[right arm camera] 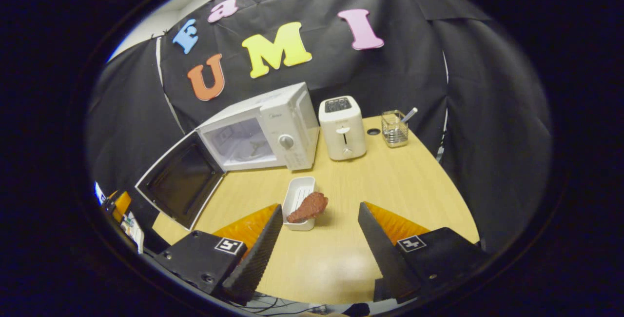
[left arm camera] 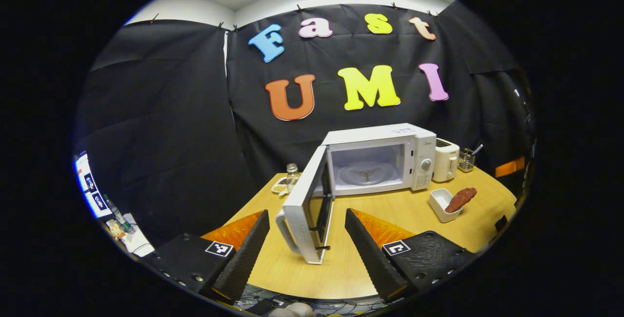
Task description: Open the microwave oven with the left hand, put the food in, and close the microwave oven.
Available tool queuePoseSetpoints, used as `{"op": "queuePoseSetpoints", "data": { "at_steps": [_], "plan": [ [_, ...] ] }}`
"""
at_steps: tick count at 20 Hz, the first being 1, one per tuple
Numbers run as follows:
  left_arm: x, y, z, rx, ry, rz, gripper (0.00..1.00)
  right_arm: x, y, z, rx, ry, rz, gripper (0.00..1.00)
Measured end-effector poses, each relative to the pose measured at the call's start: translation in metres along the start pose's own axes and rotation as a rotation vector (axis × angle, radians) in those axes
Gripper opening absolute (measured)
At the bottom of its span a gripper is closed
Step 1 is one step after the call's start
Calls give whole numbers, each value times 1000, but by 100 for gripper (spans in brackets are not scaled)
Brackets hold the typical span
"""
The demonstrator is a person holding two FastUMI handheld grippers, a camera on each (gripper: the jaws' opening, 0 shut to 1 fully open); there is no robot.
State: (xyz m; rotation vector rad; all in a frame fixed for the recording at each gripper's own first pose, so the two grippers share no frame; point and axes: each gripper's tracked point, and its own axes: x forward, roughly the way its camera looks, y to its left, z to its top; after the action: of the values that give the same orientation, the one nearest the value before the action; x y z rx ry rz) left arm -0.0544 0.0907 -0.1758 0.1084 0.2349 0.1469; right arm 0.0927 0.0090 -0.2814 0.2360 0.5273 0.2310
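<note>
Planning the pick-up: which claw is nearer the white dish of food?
Right. The right claw sits open just before the white dish; the left claw faces the microwave door, dish off to its right.

Overhead light is glaring softly off the wooden table (right arm camera: 336,263), while fisheye distortion is bending the sharp, evenly lit edges.

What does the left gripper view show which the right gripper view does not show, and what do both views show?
Left gripper view: a glass jar beside the microwave, and the door's handle. Right gripper view: the door's dark inner face and a round hole in the table. Both: open microwave, toaster, wire basket, white tray with brown food.
</note>
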Motion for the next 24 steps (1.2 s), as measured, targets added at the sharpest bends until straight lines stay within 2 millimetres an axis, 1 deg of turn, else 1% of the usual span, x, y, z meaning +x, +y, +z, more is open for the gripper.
{"op": "queuePoseSetpoints", "data": {
  "at_steps": [2,3,4,5,6,7,8,9,10,11,12,13,14,15,16,17,18,19,23,24],
  "plan": [
    [-1,-27,13,7,-9,-18,95,25,-7,-9,36,54,37,99],
    [-1,-39,19,6,-9,-23,95,37,-8,-13,73,86,65,86],
    [1,-53,25,4,-7,-27,95,50,-3,-15,107,119,107,96],
    [3,-63,32,3,-11,-24,95,63,-2,-18,131,156,133,94],
    [5,-73,38,6,-11,-18,95,74,-1,-18,146,183,154,79],
    [7,-80,40,7,-8,-11,95,85,1,-18,160,205,185,89],
    [8,-87,44,7,-5,-2,95,95,1,-20,174,235,204,75],
    [10,-93,49,4,-1,8,95,103,0,-21,196,262,223,78],
    [12,-97,53,3,1,20,95,107,0,-21,216,295,253,75],
    [15,-102,55,5,5,35,95,112,2,-22,240,328,275,68],
    [16,-106,57,7,7,48,95,114,7,-27,264,366,307,53],
    [15,-108,60,9,6,61,95,117,11,-28,294,397,340,60],
    [15,-110,63,10,9,74,95,119,12,-29,313,416,349,58],
    [15,-111,63,12,15,87,95,121,10,-29,320,426,353,38],
    [14,-112,62,12,20,100,95,123,7,-27,324,433,354,31],
    [12,-112,62,12,26,111,95,123,9,-26,342,440,362,16],
    [9,-113,64,14,28,121,95,124,10,-27,356,452,362,23],
    [9,-114,63,15,31,129,95,124,9,-27,367,461,365,19],
    [6,-108,61,22,40,154,95,120,11,-25,365,471,376,16],
    [4,-106,61,20,39,158,95,120,12,-21,360,461,373,6]
  ]
}}
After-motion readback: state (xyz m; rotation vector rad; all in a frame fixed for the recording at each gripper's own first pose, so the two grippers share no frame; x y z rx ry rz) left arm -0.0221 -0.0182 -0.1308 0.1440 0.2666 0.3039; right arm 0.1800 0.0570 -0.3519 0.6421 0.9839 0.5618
